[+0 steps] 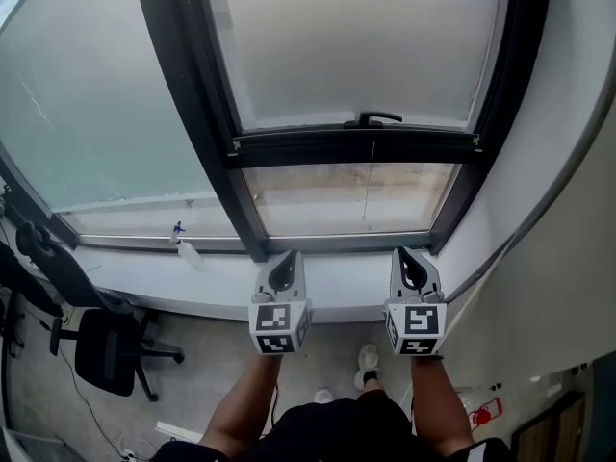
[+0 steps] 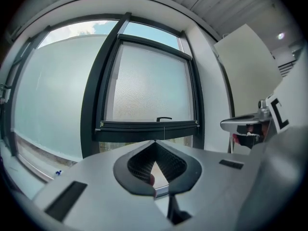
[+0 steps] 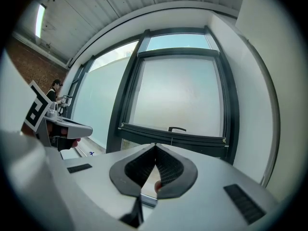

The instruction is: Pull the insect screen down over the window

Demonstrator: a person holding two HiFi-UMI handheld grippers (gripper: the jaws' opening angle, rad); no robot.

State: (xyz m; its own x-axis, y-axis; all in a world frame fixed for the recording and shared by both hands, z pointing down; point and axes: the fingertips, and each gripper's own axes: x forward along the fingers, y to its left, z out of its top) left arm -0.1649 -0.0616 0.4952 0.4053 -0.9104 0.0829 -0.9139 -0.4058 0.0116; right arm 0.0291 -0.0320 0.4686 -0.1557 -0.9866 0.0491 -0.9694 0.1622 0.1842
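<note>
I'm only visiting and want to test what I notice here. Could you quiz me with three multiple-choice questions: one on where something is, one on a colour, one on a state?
1. Where is the spray bottle?
A. on the sill, left of both claws
B. on the chair
C. on the floor

2. What colour is the window frame?
A. white
B. dark, near black
C. red

3. How do the left claw and right claw stand?
A. wide open
B. shut on a cord
C. shut, empty

Answers:
1 A: the bottle sits on the pale ledge.
2 B: the bars look almost black.
3 C: each claw's tips meet with nothing between them.
</note>
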